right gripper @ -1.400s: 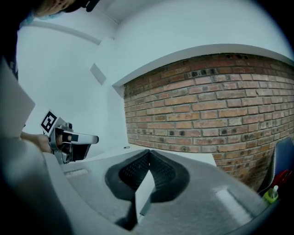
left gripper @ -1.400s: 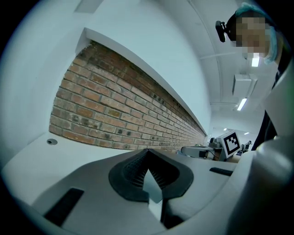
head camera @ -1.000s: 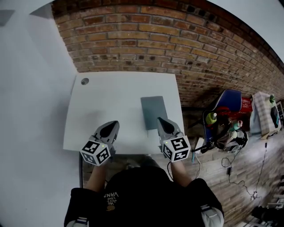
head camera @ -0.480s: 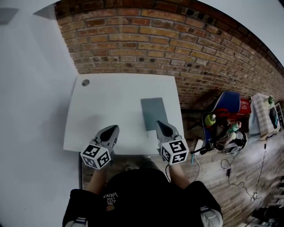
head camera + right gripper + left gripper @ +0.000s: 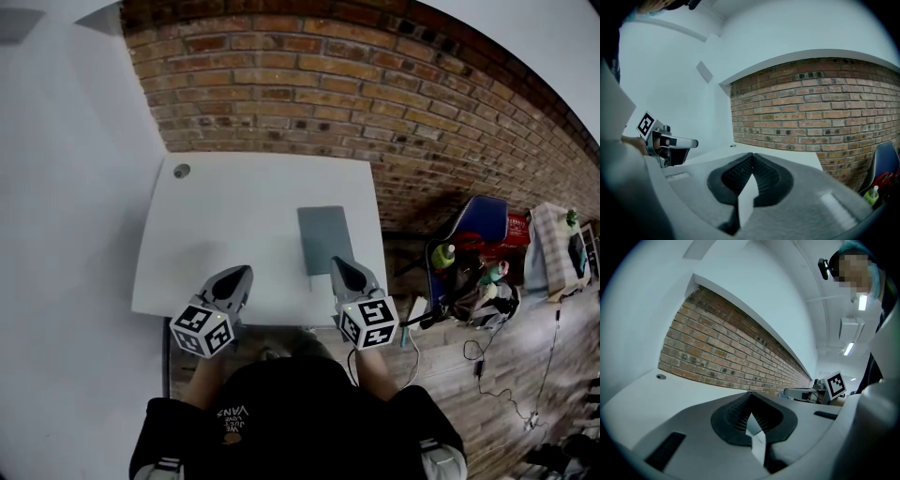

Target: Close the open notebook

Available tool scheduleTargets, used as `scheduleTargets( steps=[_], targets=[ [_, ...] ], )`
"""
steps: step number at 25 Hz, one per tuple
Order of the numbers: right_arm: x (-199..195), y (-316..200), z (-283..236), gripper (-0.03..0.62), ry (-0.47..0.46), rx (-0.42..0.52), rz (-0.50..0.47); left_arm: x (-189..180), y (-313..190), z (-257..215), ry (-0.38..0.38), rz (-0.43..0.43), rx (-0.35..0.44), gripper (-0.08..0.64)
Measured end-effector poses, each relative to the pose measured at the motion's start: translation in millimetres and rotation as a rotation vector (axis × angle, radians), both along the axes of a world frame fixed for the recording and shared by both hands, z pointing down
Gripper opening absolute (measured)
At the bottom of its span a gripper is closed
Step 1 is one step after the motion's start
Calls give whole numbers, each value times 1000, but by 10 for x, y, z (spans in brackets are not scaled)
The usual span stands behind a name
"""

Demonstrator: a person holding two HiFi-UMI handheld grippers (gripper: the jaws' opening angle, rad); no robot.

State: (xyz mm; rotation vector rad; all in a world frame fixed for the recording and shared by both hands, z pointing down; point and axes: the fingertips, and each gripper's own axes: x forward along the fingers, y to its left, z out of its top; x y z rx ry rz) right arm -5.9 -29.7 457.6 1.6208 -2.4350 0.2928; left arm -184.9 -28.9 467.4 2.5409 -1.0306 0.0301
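Note:
A grey notebook [image 5: 324, 238] lies flat and closed on the right half of the white table [image 5: 234, 216]. My right gripper [image 5: 336, 262] hovers at the notebook's near edge with its jaws shut and nothing between them. My left gripper [image 5: 246, 271] is over the table's front edge, well left of the notebook, also shut and empty. In the left gripper view the jaws meet at a point [image 5: 750, 395], and in the right gripper view they meet the same way [image 5: 751, 156]. The gripper bodies hide the notebook in both gripper views.
A brick wall [image 5: 309, 84] runs behind the table. A round cable hole [image 5: 181, 172] sits in the table's far left corner. To the right stand a blue chair [image 5: 478, 220], bottles and cables on the wooden floor.

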Motion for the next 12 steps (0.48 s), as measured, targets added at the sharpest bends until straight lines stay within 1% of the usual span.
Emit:
scheduleTargets(
  steps=[12],
  targets=[
    [1, -38, -10, -5, -2, 3, -11, 12, -32, -38, 7, -10, 3, 11]
  ],
)
